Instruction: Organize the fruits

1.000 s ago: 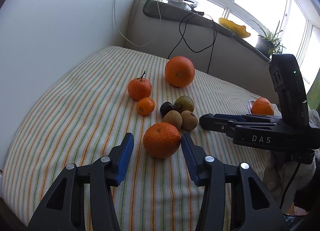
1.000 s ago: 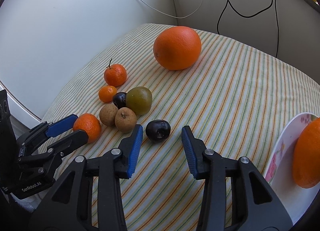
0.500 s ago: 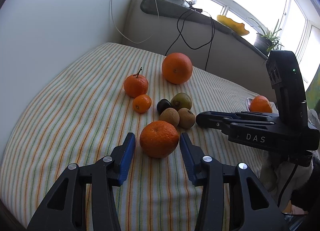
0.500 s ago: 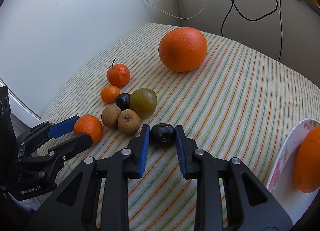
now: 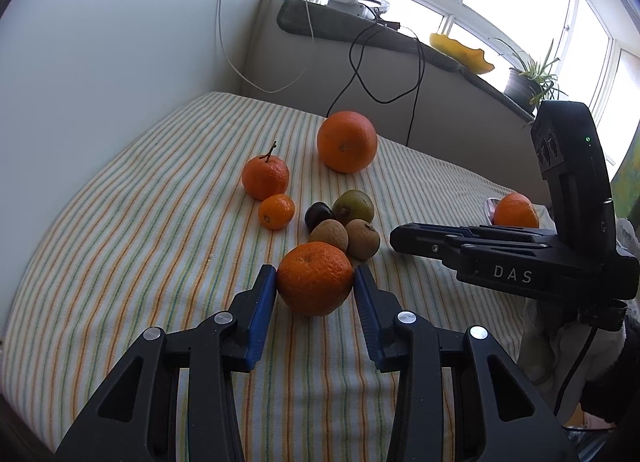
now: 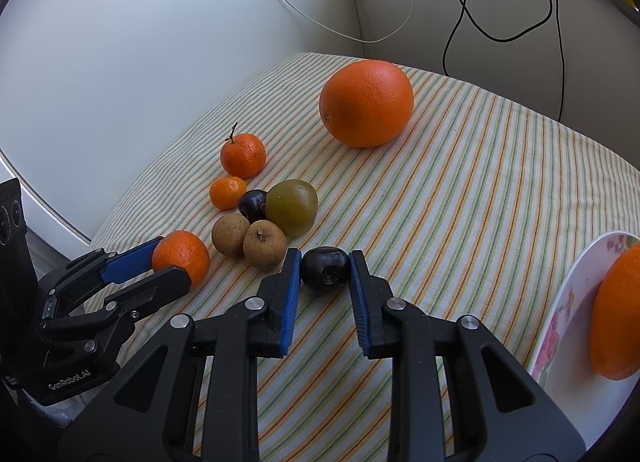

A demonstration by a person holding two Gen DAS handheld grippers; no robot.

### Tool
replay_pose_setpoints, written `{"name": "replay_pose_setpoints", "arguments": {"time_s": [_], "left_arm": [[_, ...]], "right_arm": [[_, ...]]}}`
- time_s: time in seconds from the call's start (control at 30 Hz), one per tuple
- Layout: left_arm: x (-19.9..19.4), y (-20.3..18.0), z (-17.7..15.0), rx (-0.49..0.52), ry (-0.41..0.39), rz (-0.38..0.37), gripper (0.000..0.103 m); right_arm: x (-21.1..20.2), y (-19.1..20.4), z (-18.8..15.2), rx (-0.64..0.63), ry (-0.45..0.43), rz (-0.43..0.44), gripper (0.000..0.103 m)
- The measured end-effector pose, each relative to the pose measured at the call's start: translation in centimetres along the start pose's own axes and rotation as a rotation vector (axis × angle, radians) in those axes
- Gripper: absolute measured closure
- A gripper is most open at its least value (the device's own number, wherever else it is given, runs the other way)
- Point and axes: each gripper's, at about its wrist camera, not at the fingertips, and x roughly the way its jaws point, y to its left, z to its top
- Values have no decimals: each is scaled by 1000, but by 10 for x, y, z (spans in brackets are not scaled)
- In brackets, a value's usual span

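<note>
While both grippers sit low over the striped cloth (image 6: 480,190), each has a fruit between its blue pads.

Left gripper (image 5: 315,282): jaws narrowed, having just closed in; pads touching either flank of a mandarin (image 5: 315,278) that rests on the cloth at the near end of the fruit cluster. The fruit lies straight ahead along the fingers and is roughly round, so no long axis matters.

Right gripper (image 6: 325,273): jaws drawn in, having just closed, and clamped on a dark plum (image 6: 325,272), also on the cloth, dead ahead between the fingertips.

Plate (image 6: 560,326): lies at the right edge of the right wrist view, nearer the right gripper than the left; it already carries one orange (image 6: 616,314). Judged the likely destination, to the right of both held fruits.

Remaining on the cloth: large orange (image 6: 366,102), stemmed tangerine (image 6: 243,154), small tangerine (image 6: 227,192), second plum (image 6: 252,204), green fruit (image 6: 292,206), two brown fruits (image 6: 248,236), clustered and touching.

Hidden or unclear: plate cut off by the frame; undersides of both held fruits unseen, so lift-off cannot be judged; the person's hands are not visible.
</note>
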Motion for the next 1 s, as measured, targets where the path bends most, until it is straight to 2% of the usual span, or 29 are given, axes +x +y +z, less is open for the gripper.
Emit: {"name": "replay_pose_setpoints", "arguments": {"time_s": [0.6,1.0], "left_arm": [[-13,-39,10,58,-50,-68,65],[-5,-76,13,109,-45,-132,65]], "right_arm": [[-58,-6,-14,35,-90,36,78],[-94,-34,-26,100,-136,31,78]]}}
